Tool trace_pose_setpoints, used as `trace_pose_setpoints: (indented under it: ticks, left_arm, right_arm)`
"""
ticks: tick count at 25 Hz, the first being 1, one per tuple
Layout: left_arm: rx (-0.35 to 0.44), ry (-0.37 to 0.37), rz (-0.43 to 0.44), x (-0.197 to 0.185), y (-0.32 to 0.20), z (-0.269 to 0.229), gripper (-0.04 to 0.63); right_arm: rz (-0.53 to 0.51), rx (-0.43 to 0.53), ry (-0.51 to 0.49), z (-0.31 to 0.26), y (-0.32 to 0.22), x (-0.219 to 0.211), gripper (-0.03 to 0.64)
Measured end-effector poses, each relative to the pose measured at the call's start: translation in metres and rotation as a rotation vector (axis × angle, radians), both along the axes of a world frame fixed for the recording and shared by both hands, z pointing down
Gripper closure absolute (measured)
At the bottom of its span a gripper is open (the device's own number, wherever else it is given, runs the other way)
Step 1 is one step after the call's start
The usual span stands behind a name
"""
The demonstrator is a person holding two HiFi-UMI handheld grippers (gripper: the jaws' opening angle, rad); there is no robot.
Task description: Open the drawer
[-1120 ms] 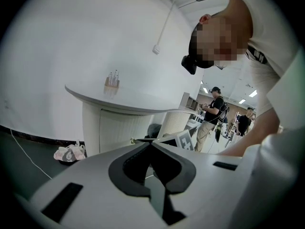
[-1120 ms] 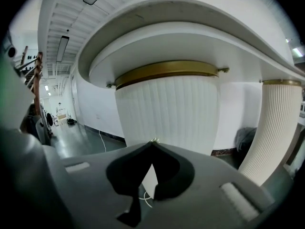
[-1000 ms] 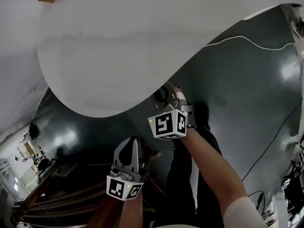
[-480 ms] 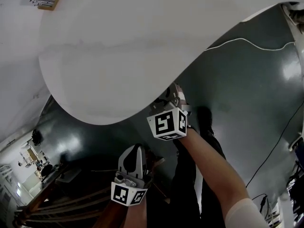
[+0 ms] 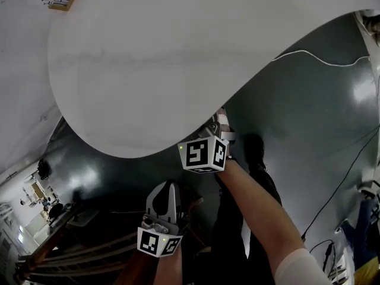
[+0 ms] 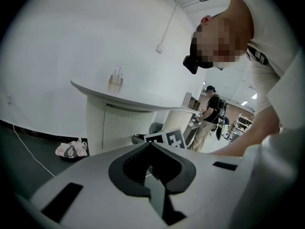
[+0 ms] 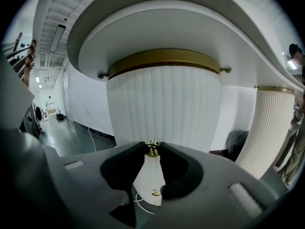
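Drawer (image 7: 164, 106), fluted and white, sat under the tabletop (image 7: 190, 27), probably stiff. The right gripper (image 7: 152, 145) jaws, just closing, pinched its small, likely slippery brass knob (image 7: 152, 150). The left gripper (image 6: 150, 144) jaws were closed, empty.

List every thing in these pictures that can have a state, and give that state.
drawer: seems closed; no gap shows.
knob: pinched between jaw tips.
right tool: jaws have just been closing; shut on knob.
left tool: shut, nothing between its jaws.
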State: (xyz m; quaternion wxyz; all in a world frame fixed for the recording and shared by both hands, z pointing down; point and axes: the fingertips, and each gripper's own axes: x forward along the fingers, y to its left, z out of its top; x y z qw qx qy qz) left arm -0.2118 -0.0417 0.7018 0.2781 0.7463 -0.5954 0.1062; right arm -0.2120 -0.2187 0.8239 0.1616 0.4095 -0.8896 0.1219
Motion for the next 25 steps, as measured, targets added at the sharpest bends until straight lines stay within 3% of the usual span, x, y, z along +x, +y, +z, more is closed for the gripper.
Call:
trace_pose_setpoints:
  ticks: [9, 25]
  left_arm:
    - [0.013, 0.002, -0.001, -0.001, 0.004, -0.005, 0.589]
    - [0.039, 0.002, 0.019, 0.022, 0.021, -0.033, 0.589]
  right_arm:
    - [-0.035, -0.01, 0.002, 0.001, 0.03, 0.018, 0.506]
    - [-0.079, -0.111, 0.041, 0.01, 0.115, 0.063, 0.506]
